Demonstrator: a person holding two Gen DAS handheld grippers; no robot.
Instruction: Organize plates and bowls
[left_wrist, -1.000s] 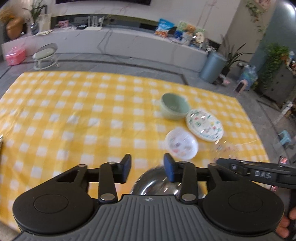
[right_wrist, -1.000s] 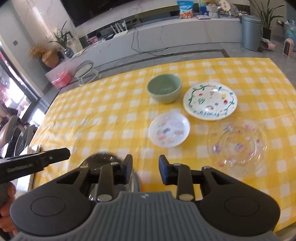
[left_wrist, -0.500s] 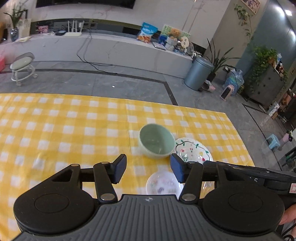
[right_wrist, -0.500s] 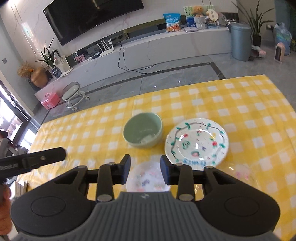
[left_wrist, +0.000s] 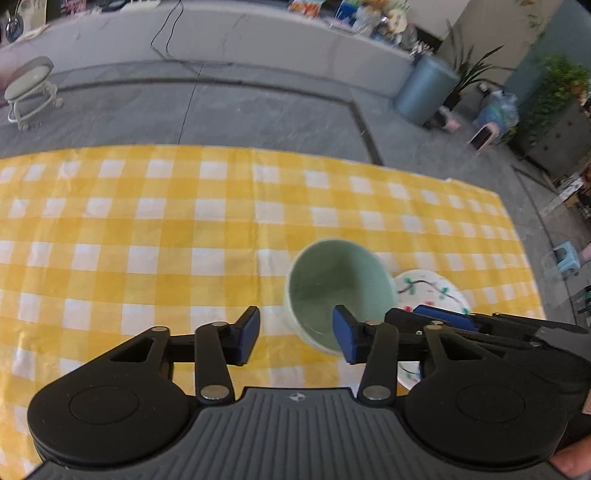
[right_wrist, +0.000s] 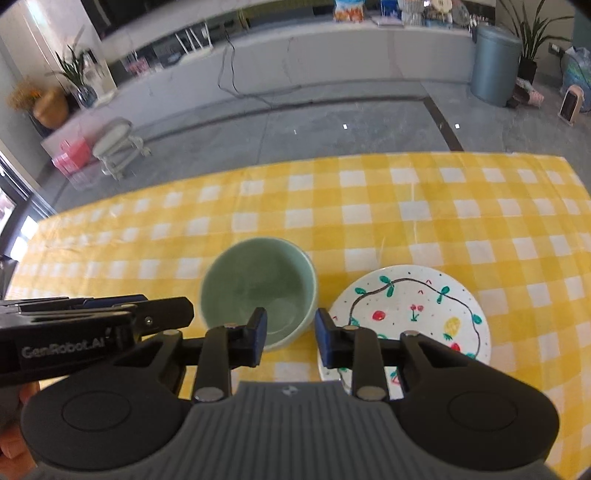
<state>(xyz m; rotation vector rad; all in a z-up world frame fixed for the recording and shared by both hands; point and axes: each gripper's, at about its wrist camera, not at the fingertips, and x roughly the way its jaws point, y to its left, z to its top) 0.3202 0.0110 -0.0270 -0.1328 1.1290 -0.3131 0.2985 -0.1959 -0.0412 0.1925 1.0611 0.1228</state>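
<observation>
A pale green bowl (left_wrist: 338, 286) stands upright on the yellow checked tablecloth (left_wrist: 147, 229); it also shows in the right wrist view (right_wrist: 258, 288). Right of it lies a white plate painted with fruit and vines (right_wrist: 410, 314), partly seen in the left wrist view (left_wrist: 428, 290). My left gripper (left_wrist: 295, 338) is open, its right finger over the bowl's near rim. My right gripper (right_wrist: 289, 334) is open, straddling the bowl's near right rim beside the plate. The left gripper also shows at the left of the right wrist view (right_wrist: 110, 317).
The table's far edge (right_wrist: 332, 162) borders a grey floor. Beyond stand a round stool (left_wrist: 29, 92), a blue-grey bin (right_wrist: 495, 66) and a long low cabinet (left_wrist: 258, 40). The small plates and metal bowl are hidden below the grippers.
Both grippers have moved forward over the table to the green bowl. The small floral plate, clear plate and metal bowl have dropped out of sight under them. Both stay open.
</observation>
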